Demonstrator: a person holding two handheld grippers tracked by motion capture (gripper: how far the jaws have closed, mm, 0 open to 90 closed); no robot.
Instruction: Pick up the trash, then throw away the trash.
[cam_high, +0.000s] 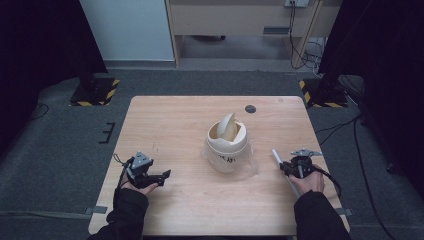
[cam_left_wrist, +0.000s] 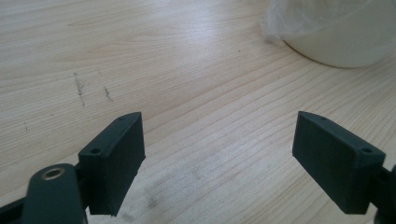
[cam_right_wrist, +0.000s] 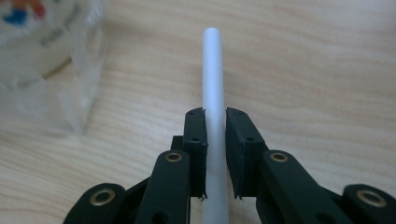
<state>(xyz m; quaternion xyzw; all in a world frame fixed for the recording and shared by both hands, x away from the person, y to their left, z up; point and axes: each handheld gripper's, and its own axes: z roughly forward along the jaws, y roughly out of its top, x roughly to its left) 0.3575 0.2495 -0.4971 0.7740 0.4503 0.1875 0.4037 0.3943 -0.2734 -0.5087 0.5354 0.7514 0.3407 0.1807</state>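
My right claw (cam_high: 286, 166) is clamped on a white tube (cam_high: 278, 159). In the right gripper view the tube (cam_right_wrist: 214, 93) runs straight up between the two jaws, which press it from either side, and its round end juts out well past the jaw tips. In the high view the tube slants along the bench (cam_high: 170, 120), its far end pointing toward the bin (cam_high: 227, 145) and its near end passing under my right hand (cam_high: 309, 181). I cannot tell whether the tube touches the wood or hangs just above it.

The bin sits near the middle of the bench, cream, round-bodied, with a swing lid (cam_high: 226, 125) tilted up on edge in its mouth. A clear plastic liner (cam_high: 248, 167) spills out around its base onto the wood. In the right gripper view the bin (cam_right_wrist: 37, 37) and the liner (cam_right_wrist: 79, 102) lie up and to the left of the tube, near but apart from it.

My left claw (cam_high: 164, 176) rests low by the bench's left front part, well apart from the bin, its jaws pointing toward the bin. In the left gripper view the left claw (cam_left_wrist: 219, 144) stands wide, with bare wood between the jaws, and the bin's lower wall (cam_left_wrist: 336, 42) shows at the top right, beyond the tips.
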